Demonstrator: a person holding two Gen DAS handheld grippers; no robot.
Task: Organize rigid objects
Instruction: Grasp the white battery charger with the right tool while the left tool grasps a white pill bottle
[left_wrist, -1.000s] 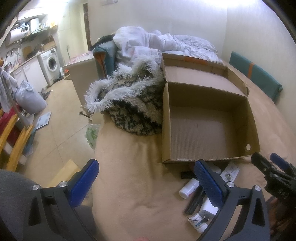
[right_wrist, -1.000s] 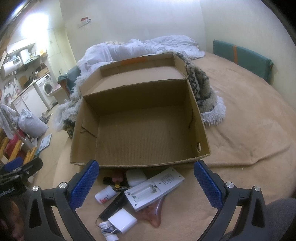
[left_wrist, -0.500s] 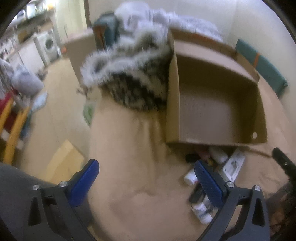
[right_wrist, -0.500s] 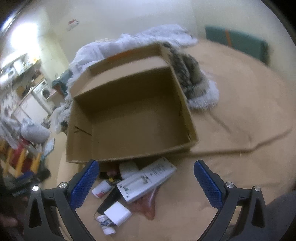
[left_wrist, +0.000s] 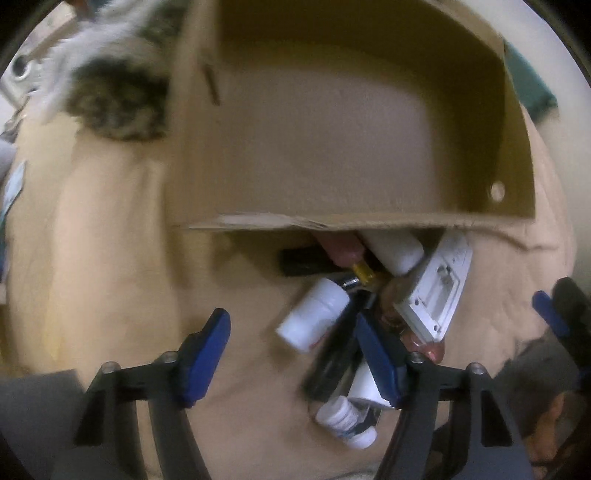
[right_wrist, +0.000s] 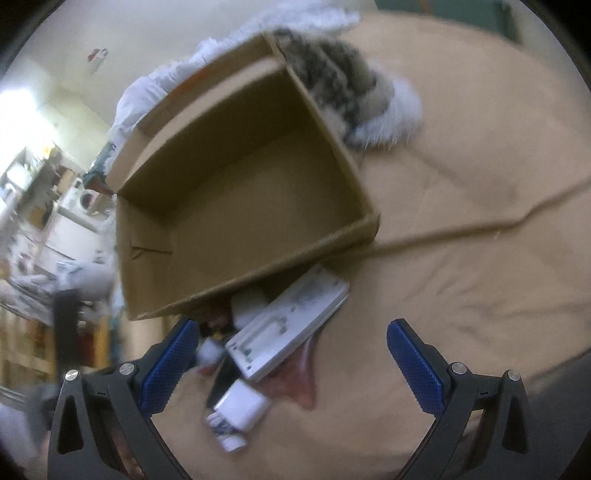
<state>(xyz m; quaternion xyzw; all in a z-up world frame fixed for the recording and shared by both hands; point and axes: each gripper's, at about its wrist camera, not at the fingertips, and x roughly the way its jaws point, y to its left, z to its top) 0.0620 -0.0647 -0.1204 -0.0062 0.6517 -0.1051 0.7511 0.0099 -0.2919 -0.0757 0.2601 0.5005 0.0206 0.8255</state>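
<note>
An open, empty cardboard box (left_wrist: 351, 147) lies on the tan bed cover; it also shows in the right wrist view (right_wrist: 240, 192). In front of its near wall lies a pile of small items: a white bottle (left_wrist: 314, 317), a black stick (left_wrist: 306, 260), a white remote-like device (left_wrist: 436, 291) (right_wrist: 288, 325), a white adapter (right_wrist: 242, 404) and a small white bottle (left_wrist: 345, 421). My left gripper (left_wrist: 291, 358) is open, low over the pile, its right finger over the items. My right gripper (right_wrist: 291, 365) is open above the device and adapter.
A furry black-and-white garment (left_wrist: 110, 92) (right_wrist: 343, 88) lies beside the box. A pink flat object (right_wrist: 299, 380) lies under the device. White bedding (right_wrist: 155, 88) is behind the box. The bed's left edge drops to a cluttered floor (right_wrist: 44, 258).
Both grippers have moved forward and down toward the pile in front of the box. The right view has tilted. Both stay open and empty.
</note>
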